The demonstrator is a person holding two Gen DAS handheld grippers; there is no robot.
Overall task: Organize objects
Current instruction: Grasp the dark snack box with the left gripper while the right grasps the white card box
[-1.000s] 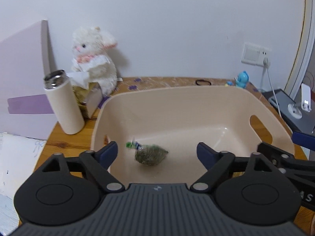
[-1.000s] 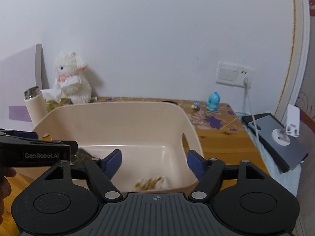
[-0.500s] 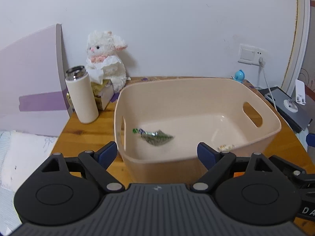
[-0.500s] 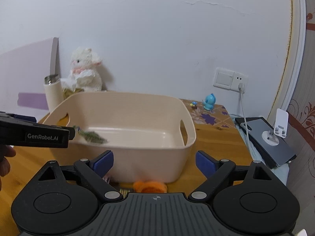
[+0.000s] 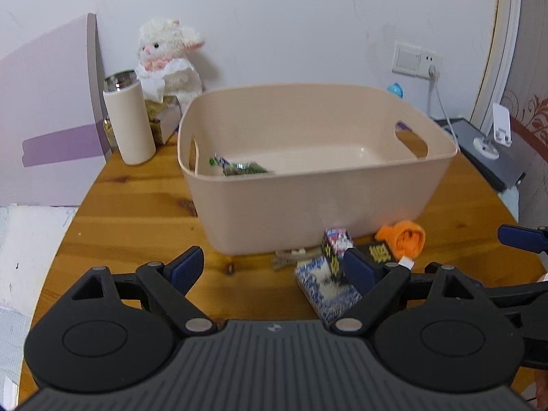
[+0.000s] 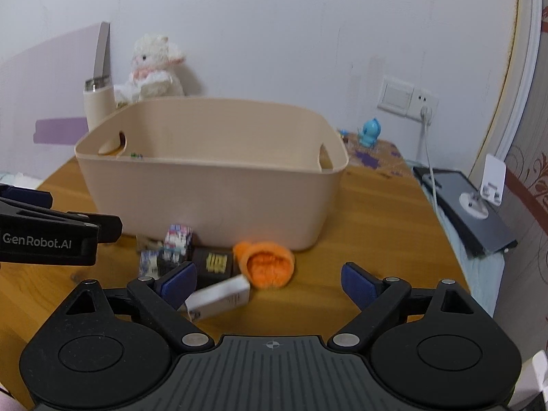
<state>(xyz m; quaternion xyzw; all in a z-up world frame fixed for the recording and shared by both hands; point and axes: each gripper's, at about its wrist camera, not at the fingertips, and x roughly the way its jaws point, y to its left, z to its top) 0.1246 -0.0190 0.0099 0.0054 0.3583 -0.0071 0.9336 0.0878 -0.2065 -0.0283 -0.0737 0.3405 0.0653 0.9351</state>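
Note:
A beige plastic bin (image 5: 308, 198) stands on the round wooden table (image 5: 130, 212); it also shows in the right wrist view (image 6: 212, 191). A green snack packet (image 5: 239, 167) lies inside it at the left. In front of the bin lie an orange cloth (image 6: 267, 263), a black box with gold print (image 6: 214, 263), a white box (image 6: 219, 296), a colourful cube (image 6: 178, 238) and a blue-and-white packet (image 5: 325, 289). My left gripper (image 5: 274, 267) is open and empty, above the table before the bin. My right gripper (image 6: 269, 282) is open and empty, just behind the orange cloth and white box.
A white thermos (image 5: 128, 120) and a plush lamb (image 5: 167, 58) on a tissue box stand left of the bin by the wall. A small blue figurine (image 6: 370, 133) sits at the back right. A grey device with a cable (image 6: 469, 209) lies off the table's right edge.
Both grippers have pulled back and lowered from over the bin to the table's front. The green packet now lies still inside the bin. The loose objects in front came into view.

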